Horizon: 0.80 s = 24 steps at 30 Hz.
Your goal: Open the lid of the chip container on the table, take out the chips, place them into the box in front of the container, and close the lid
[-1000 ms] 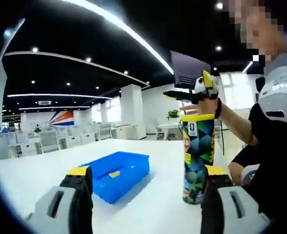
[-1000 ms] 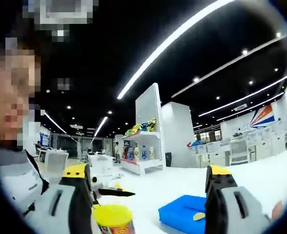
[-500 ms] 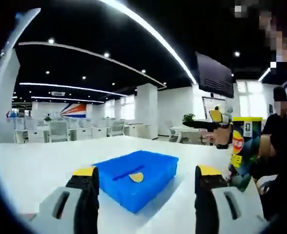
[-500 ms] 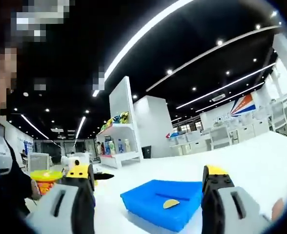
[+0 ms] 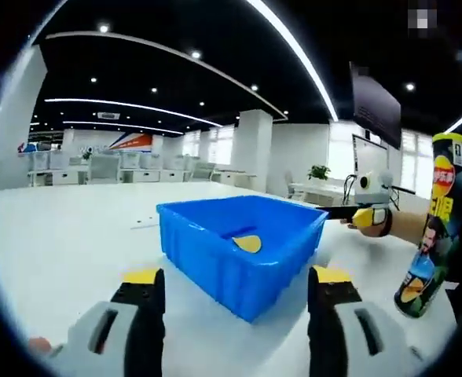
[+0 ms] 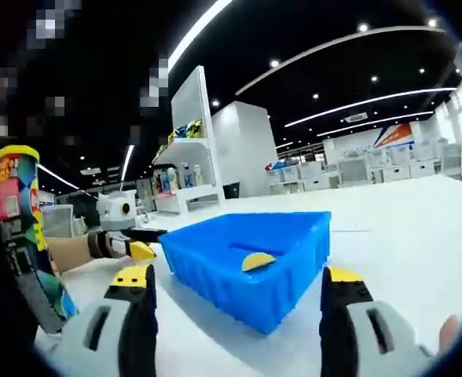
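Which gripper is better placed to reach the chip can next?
Right, probably: the chip can stands close beside the open right gripper; from the open left gripper it sits farther aside.

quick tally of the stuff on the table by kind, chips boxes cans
blue box: 1
chip lying in the box: 1
chip container, standing upright beside the box: 1
total: 3
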Each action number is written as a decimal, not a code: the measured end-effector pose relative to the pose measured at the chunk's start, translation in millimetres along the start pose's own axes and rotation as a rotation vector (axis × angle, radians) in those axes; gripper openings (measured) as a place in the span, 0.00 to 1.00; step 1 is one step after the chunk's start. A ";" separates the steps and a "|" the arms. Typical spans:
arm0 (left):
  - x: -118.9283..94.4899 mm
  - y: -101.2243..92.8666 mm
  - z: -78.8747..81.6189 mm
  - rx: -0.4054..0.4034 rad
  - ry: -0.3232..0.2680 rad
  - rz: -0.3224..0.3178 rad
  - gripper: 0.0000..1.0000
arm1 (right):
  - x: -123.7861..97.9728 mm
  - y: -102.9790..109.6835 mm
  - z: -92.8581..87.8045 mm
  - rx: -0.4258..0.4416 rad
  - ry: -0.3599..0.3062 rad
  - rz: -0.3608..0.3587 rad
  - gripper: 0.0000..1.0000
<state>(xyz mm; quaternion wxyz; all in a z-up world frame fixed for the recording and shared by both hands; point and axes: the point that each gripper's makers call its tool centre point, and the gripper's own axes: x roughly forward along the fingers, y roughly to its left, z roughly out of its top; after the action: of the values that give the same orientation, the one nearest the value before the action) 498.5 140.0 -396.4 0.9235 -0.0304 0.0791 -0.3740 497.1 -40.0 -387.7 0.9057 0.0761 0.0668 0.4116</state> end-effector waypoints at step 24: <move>8.6 -16.9 7.3 0.230 -0.005 0.071 0.36 | 3.4 -11.1 3.2 -0.280 0.061 -0.081 0.30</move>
<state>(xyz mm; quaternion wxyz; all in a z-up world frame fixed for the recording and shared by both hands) 494.2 121.9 -388.3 0.9338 0.0776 0.0346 -0.3476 508.1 -44.9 -386.9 0.9208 -0.0663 0.0392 0.3823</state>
